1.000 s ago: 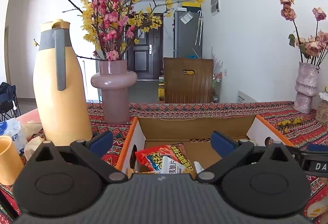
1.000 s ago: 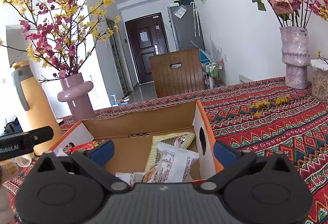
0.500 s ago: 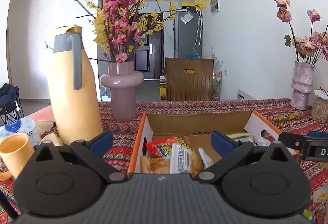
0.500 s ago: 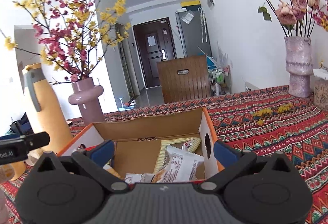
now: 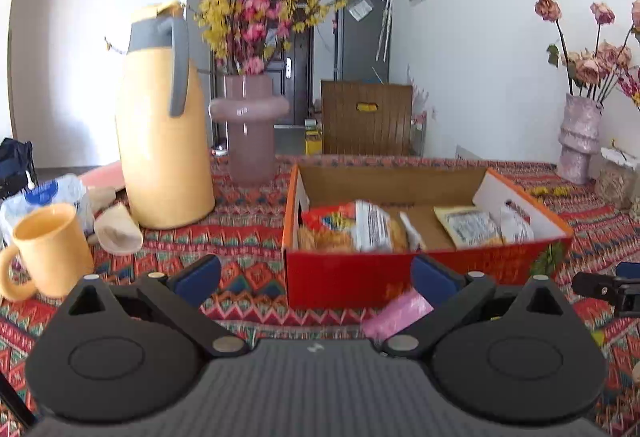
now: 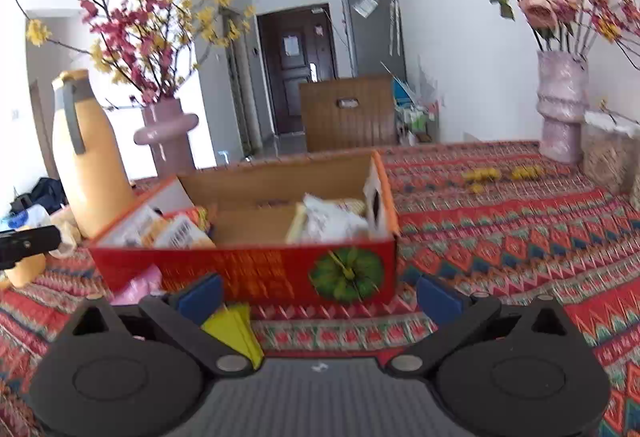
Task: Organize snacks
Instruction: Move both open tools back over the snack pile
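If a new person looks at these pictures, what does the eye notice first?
First comes the open red snack box in the middle of the patterned tablecloth, with packets inside. Left of it stand a tall yellow jug and a pink vase of red and yellow blossoms. Both open grippers fill the bottom edge.

Two matching handheld tongs are seen, one from each wrist camera. The left tongs [image 5: 316,277] and the right tongs [image 6: 318,293] are built of matte black plastic. On each, a ribbed grey centre plate is flanked by two rounded black housings, silver pivot screws are set into angled arms, and blue pads [image 5: 198,273] are fitted at the tips.
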{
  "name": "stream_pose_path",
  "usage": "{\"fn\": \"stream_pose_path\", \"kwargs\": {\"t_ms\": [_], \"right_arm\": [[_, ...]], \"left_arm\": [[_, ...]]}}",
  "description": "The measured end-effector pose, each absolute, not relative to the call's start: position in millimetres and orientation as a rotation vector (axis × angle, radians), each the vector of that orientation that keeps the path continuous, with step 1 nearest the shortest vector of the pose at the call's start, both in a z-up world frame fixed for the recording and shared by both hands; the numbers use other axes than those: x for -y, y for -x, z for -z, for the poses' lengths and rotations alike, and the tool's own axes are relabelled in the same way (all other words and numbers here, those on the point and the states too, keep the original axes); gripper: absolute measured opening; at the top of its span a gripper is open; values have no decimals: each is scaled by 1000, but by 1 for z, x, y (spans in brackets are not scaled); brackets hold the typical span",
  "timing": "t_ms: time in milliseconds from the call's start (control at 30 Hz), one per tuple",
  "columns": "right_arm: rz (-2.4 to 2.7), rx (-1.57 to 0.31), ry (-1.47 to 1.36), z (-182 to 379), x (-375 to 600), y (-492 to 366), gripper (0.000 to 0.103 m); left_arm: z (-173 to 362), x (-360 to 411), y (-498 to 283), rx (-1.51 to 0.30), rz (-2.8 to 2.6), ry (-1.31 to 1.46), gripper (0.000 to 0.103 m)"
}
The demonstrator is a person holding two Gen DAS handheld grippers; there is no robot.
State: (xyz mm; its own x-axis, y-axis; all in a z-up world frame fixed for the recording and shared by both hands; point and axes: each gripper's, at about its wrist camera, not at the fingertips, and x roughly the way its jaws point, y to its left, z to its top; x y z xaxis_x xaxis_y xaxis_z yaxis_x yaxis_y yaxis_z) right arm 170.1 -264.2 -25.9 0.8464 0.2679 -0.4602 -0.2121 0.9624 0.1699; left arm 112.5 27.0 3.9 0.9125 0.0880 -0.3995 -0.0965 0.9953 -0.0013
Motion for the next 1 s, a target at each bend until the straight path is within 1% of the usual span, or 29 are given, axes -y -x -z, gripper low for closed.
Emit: {"fn": "stream_pose_path", "kwargs": {"t_ms": [367, 1000], "right_arm": [[-216, -582, -157, 57, 283, -162, 103], [-240, -587, -162, 64, 278, -167, 103]], "left_arm": [[33, -35, -112, -486, -89, 56, 103], [32, -37, -108, -455, -79, 86, 103]]}}
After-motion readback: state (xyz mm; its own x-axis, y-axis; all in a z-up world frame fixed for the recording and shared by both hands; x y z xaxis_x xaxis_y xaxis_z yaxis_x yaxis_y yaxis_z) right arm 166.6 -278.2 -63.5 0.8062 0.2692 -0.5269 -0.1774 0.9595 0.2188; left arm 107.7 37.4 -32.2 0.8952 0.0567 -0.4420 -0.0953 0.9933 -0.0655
